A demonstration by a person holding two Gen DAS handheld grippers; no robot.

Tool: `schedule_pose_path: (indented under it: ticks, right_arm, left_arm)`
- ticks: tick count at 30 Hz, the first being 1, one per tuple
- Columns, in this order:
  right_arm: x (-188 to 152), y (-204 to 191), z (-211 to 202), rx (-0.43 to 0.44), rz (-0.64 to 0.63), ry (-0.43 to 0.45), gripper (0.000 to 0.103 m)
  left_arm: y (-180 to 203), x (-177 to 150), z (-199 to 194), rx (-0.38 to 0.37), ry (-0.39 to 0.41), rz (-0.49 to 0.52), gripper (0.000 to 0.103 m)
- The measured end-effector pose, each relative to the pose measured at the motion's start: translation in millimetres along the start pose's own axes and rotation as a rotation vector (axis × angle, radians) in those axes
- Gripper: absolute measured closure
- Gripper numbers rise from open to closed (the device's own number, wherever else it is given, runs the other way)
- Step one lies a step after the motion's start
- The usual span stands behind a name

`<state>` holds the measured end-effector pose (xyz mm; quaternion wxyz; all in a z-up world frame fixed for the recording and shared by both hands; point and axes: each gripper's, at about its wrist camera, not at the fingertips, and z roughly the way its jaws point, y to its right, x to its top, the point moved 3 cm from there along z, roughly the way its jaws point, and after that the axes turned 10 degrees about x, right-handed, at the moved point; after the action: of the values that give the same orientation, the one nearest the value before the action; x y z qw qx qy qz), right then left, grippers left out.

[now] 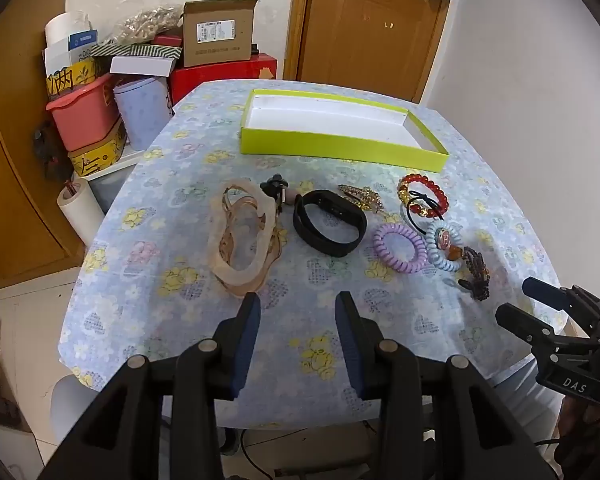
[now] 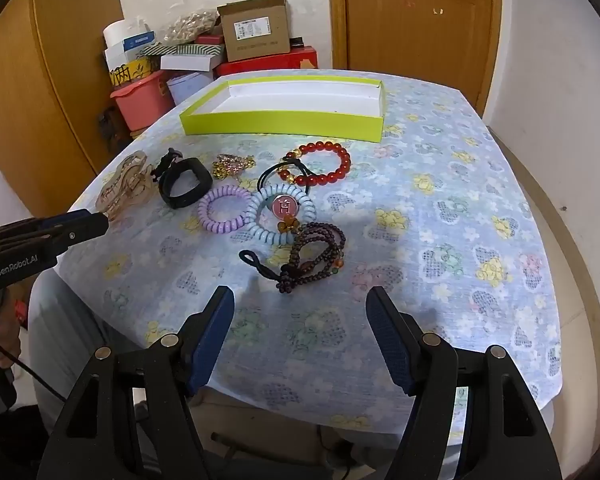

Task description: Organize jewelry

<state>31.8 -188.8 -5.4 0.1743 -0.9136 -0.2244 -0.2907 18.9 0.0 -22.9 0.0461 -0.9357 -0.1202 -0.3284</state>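
**Left wrist view: jewelry laid out in front of a shallow green box, both hand-held grippers spread and holding nothing**

Left wrist view shows the tabletop (image 1: 180, 216) covered in a pale blue floral cloth. Toward its far edge sits a shallow lime-green cardboard box with a white inside (image 1: 340, 146), nothing in it.

Between the box and the near edge, the jewelry lies in a loose row. At the left end is a translucent beige plastic bangle (image 1: 242, 236) resting on tangled tan cords. Just beside it to the right lies a black rubber wristband (image 1: 330, 224), then a lilac spiral hair tie (image 1: 399, 248) touching a pale blue spiral hair tie with a pink round charm (image 1: 444, 246). Behind those lies a red and gold beaded bracelet (image 1: 423, 196), overlapped by a thin black elastic loop. A small gold rhinestone clip (image 1: 360, 196) sits between the wristband and the bracelet. Nearest the right end lies a dark brown beaded strand with a black cord loop (image 2: 316, 252).

The left hand-held gripper (image 1: 298, 304) hovers over the near edge, jaws spread, nothing between them. The right hand-held gripper (image 2: 300, 300) hovers just short of the dark beaded strand, jaws spread wide and bare.
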Motion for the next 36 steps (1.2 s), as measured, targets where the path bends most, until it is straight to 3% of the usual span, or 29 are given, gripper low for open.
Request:
schedule_pose_path:
  ticks: [15,36]
  right_arm:
    - [1,-2,-2,-0.006,0.004,0.0,0.034]
    - [0,-3,2,-0.001,-0.001,-0.017,0.034]
  left_arm:
    - [-1,0,-6,0.02,0.004,0.016,0.063]
    - [2,-3,-1,-0.014,-0.02,0.02,0.063]
